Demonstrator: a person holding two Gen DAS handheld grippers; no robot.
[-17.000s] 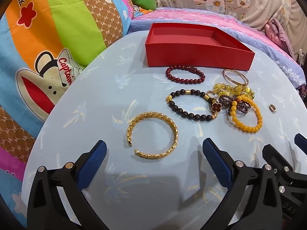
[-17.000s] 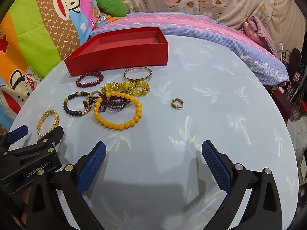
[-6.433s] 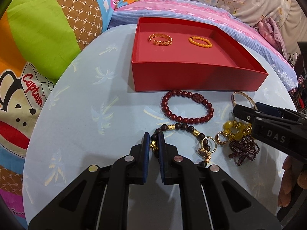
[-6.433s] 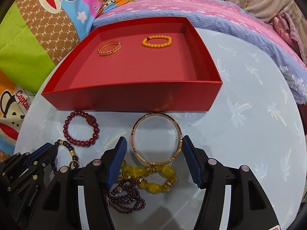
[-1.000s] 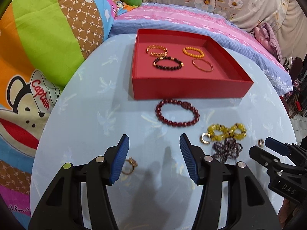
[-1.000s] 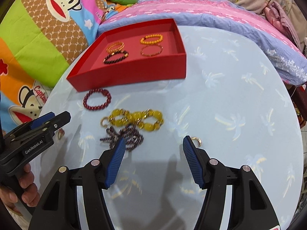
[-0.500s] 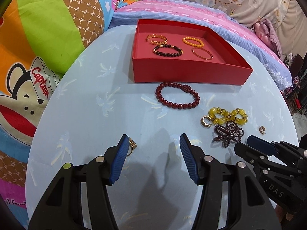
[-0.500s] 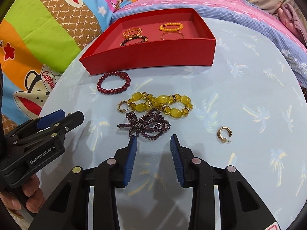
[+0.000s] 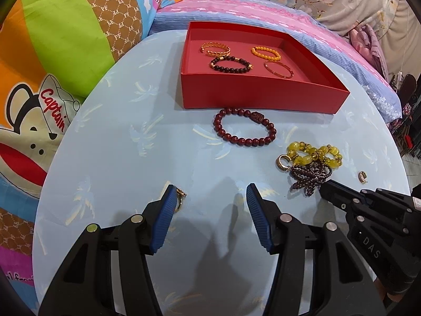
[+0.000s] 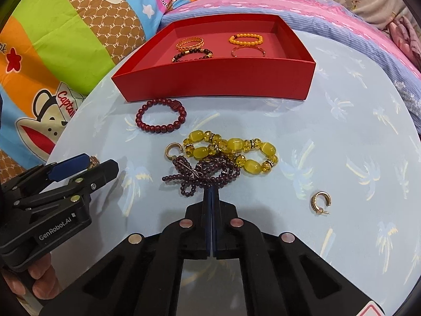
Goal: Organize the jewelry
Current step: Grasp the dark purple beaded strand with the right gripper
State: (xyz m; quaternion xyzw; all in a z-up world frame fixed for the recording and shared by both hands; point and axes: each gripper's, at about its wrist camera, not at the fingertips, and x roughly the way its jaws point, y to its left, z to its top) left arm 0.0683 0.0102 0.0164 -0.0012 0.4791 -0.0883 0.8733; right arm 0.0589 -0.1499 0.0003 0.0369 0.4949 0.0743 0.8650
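Right gripper [image 10: 211,192] just closed — jaws together on purple bead strand [image 10: 202,175], near table's front edge; next for red box [image 10: 215,79]. Left gripper [image 9: 210,210] stayed apart, empty.

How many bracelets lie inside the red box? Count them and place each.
4. Gold chain bangle back-left, orange bead bracelet back-right, dark bead bracelet front-left, thin rose-gold bangle front-right of the red box.

— What was already in the red box [image 9: 263,100]?
— Four bracelets lay flat inside it: gold chain, orange beads, dark beads, thin bangle.
— And outside?
— A dark red bead bracelet [image 10: 161,117] just before its front wall; nearer, yellow beads [image 10: 231,152] touching a tangled purple strand [image 10: 202,175].
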